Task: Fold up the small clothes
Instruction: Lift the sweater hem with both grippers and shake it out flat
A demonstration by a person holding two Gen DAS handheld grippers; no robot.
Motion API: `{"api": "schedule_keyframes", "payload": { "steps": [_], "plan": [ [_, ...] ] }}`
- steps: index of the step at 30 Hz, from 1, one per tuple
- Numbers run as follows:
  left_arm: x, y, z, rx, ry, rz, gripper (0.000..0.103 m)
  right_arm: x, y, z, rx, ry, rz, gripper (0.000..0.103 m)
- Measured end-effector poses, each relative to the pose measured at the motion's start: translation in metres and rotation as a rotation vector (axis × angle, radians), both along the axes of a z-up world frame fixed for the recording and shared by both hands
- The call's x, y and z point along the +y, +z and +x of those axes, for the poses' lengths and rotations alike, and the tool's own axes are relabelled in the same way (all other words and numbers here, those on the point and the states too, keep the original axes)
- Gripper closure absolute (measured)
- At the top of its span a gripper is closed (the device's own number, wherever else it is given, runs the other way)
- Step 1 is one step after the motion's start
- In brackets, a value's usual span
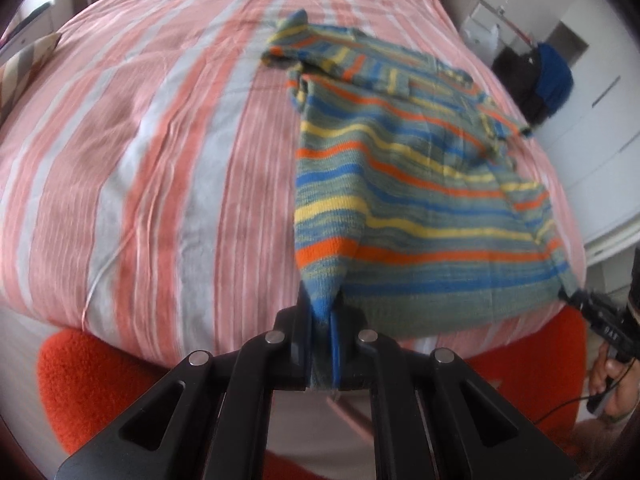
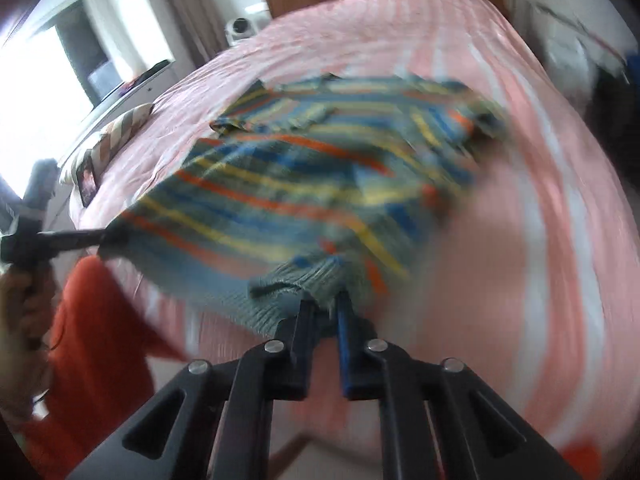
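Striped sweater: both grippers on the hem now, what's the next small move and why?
Probably carry the hem forward toward the collar. The left gripper is shut on one hem corner of the striped sweater, and the right gripper pinches the other, so the hem hangs taut and lifted over the near edge of the bed.

One sweater [image 1: 400, 184], two grippers [image 1: 322, 312]

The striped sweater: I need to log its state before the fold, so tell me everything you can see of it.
The striped sweater is a small knit in grey-green with orange, yellow and blue bands and a ribbed hem. It lies spread on the pink striped bed cover, sleeves bunched at the far end. The left gripper is shut on one hem corner, the right gripper pinches the other, so the near edge is stretched between them. The right view is blurred.
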State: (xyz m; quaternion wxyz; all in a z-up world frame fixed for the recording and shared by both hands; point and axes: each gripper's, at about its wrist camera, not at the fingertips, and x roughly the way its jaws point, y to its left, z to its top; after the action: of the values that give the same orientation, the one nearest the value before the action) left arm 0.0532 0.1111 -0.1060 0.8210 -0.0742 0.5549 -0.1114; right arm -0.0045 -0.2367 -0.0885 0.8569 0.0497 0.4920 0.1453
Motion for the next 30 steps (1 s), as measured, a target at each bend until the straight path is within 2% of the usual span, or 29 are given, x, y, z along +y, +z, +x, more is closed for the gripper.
{"api": "schedule_keyframes", "payload": {
  "steps": [2, 4, 8, 11, 14, 15, 16, 17, 18, 19, 22, 25, 27, 30],
  "plan": [
    [-0.003, -0.006, -0.004, 0.019, -0.012, 0.001, 0.098, -0.017, -0.022, -0.015, 0.094, -0.048, 0.014, 0.092],
    [-0.005, -0.012, -0.006, 0.036, -0.011, 0.010, 0.098, -0.033, -0.039, -0.025, 0.121, -0.113, 0.018, 0.087],
    [-0.001, -0.016, -0.008, 0.049, 0.010, 0.001, 0.098, -0.044, -0.042, -0.023, 0.109, -0.162, 0.072, 0.051],
    [-0.003, -0.017, -0.007, 0.042, 0.012, 0.007, 0.098, -0.033, -0.028, -0.014, 0.053, -0.125, 0.087, 0.037],
    [-0.009, -0.020, -0.007, 0.039, 0.000, 0.022, 0.098, -0.005, -0.028, 0.003, 0.023, -0.046, 0.054, 0.033],
    [-0.009, -0.020, -0.008, 0.040, -0.002, 0.028, 0.098, 0.006, -0.033, 0.010, 0.024, -0.016, 0.007, 0.033],
    [-0.008, -0.019, -0.010, 0.039, -0.001, 0.028, 0.098, 0.013, -0.043, 0.017, 0.041, 0.002, -0.071, 0.036],
    [-0.004, -0.013, -0.015, 0.035, 0.001, 0.026, 0.098, 0.014, -0.049, 0.021, 0.057, -0.008, -0.104, 0.061],
    [0.000, -0.009, -0.018, 0.031, 0.004, 0.022, 0.098, 0.009, -0.051, 0.022, 0.072, -0.029, -0.095, 0.079],
    [0.006, -0.003, -0.025, 0.030, 0.007, 0.010, 0.098, -0.003, -0.046, 0.018, 0.094, -0.063, -0.045, 0.097],
    [0.015, 0.013, -0.046, 0.041, -0.008, -0.019, 0.098, -0.025, -0.016, -0.008, 0.123, -0.072, 0.055, 0.098],
    [0.006, 0.008, -0.061, 0.086, -0.046, 0.036, 0.098, -0.045, 0.001, -0.036, 0.198, -0.097, 0.146, 0.098],
    [-0.002, -0.007, -0.061, 0.121, -0.058, 0.093, 0.098, -0.055, -0.006, -0.044, 0.244, -0.132, 0.166, 0.098],
    [-0.011, -0.035, -0.052, 0.176, -0.049, 0.125, 0.098, -0.063, -0.041, -0.038, 0.312, -0.183, 0.129, 0.098]
  ]
}}
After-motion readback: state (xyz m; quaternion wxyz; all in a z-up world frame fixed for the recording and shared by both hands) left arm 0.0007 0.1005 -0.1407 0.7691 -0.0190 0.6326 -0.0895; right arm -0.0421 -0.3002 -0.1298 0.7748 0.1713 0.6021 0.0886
